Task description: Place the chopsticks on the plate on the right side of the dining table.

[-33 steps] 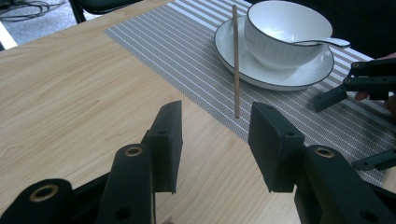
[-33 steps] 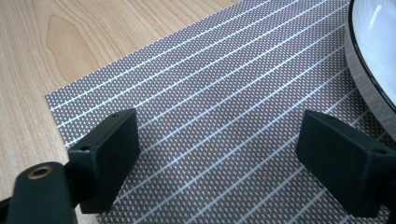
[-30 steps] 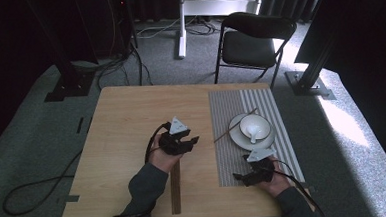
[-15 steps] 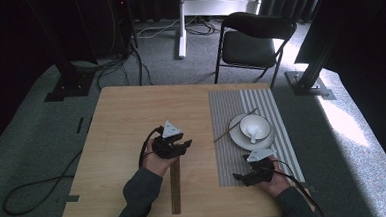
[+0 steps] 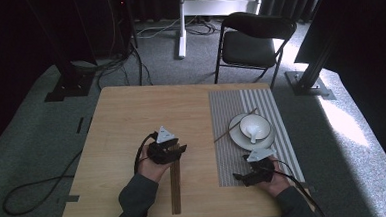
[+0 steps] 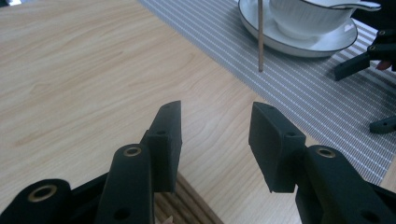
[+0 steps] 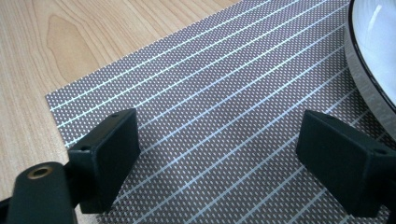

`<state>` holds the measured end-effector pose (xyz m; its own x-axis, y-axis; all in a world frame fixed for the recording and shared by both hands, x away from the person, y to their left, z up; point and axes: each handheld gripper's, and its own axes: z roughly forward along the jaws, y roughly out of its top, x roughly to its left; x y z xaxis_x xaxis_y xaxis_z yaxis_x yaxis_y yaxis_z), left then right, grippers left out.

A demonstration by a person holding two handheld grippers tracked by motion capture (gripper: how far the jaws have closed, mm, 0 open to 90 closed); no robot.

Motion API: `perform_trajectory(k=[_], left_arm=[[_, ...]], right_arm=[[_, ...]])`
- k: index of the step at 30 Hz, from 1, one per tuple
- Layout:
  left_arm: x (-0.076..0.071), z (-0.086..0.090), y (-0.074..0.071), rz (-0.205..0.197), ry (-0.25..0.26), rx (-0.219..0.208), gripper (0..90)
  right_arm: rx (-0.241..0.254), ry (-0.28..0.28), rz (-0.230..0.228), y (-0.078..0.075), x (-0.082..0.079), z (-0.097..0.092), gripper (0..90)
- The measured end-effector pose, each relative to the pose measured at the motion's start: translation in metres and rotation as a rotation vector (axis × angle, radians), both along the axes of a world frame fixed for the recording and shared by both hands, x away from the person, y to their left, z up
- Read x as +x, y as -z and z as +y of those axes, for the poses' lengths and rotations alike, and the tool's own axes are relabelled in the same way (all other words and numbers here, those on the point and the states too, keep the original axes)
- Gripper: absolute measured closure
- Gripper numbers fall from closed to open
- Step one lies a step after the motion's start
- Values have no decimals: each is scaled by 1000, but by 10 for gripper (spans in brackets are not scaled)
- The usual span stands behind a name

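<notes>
My left gripper [image 5: 180, 150] hovers low over the far end of a dark brown ribbed strip [image 5: 175, 189] that lies lengthwise on the wooden table [image 5: 131, 116]. Its jaws stand open with nothing between them [image 6: 215, 135], and the strip's end [image 6: 187, 212] shows just below them. My right gripper [image 5: 239, 177] rests open on the near part of the grey striped placemat [image 5: 228, 156], with bare mat between its jaws [image 7: 219, 154]. A white bowl [image 5: 255, 128] holding a spoon [image 5: 252, 134] sits on a white plate [image 5: 235, 131]. A chopstick [image 5: 234, 125] leans on the plate's left rim.
The plate's rim [image 7: 369, 93] lies close to the right gripper's right jaw. A black folding chair [image 5: 255, 35] stands beyond the table's far edge, with cables on the floor at left. Bare wood spreads across the table's left half.
My left gripper has drifted a little toward the near edge and lower over the dark strip, its jaws at the same width. The right gripper has kept still.
</notes>
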<state>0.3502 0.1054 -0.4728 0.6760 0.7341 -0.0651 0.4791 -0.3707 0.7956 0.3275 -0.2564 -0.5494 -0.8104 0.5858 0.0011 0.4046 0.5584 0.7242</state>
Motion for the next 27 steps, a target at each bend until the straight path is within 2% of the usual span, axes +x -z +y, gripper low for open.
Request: perform_trajectory(k=[6,10,18,27], left_arm=[[-6,5,8,15,-11,15,543],[-9,13,15,30,-23,-2,543],[-14,26,24,49,-54,-7,544],[-23,30,36,60,-51,-7,544]], right_arm=[[1,-1,-2,0,0,0,125],[0,0,-1,0,0,0,125],[1,-1,-1,0,0,0,125],[1,-1,-1,0,0,0,125]])
